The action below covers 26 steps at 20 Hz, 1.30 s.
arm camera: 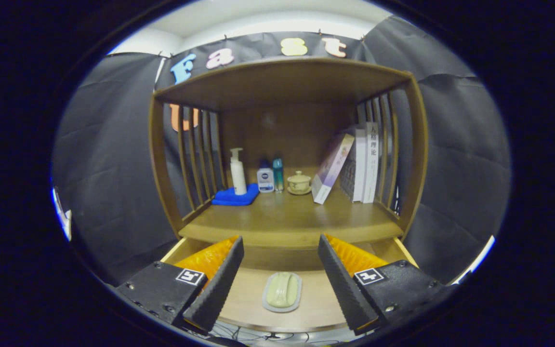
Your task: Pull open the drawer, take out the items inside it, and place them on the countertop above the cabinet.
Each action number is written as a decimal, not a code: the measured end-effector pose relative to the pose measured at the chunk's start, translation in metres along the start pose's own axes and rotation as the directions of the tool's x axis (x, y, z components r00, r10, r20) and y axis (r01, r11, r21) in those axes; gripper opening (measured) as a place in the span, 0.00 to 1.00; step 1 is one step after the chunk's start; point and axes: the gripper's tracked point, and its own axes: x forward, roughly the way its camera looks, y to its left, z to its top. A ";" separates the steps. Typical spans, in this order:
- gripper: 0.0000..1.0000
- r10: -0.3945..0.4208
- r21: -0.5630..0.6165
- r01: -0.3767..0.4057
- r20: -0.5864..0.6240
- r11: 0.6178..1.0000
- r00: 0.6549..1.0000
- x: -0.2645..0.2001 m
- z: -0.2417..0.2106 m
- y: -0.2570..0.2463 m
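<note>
The wooden drawer (246,294) is pulled out below the cabinet's countertop (287,219). On its floor lies a pale green soap in an oval grey dish (282,291). My gripper (281,258) hovers above the open drawer with its fingers spread wide. The soap dish shows between the two fingers, lower down and untouched. Nothing is held.
On the countertop stand a white pump bottle (237,172) on a blue cloth (235,196), two small bottles (270,177), a lidded tea cup on a saucer (299,183) and several books (354,166) at the right. Slatted wooden sides (195,159) and a top board (282,79) enclose the shelf.
</note>
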 end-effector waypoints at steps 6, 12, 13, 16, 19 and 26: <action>0.98 0.005 -0.035 -0.016 -0.305 0.999 0.952 0.056 -0.035 0.009; 0.92 0.007 0.003 -0.007 -0.537 1.000 0.844 0.094 -0.093 0.001; 0.90 0.000 -0.003 -0.002 -0.565 1.000 0.825 0.095 -0.102 -0.002; 0.84 0.021 0.014 -0.015 -0.643 1.000 0.766 0.092 -0.121 0.002; 0.72 0.015 0.029 0.007 -0.697 1.000 0.717 0.091 -0.139 0.003; 0.52 -0.047 -0.035 0.032 -0.763 0.999 0.644 0.093 -0.168 -0.004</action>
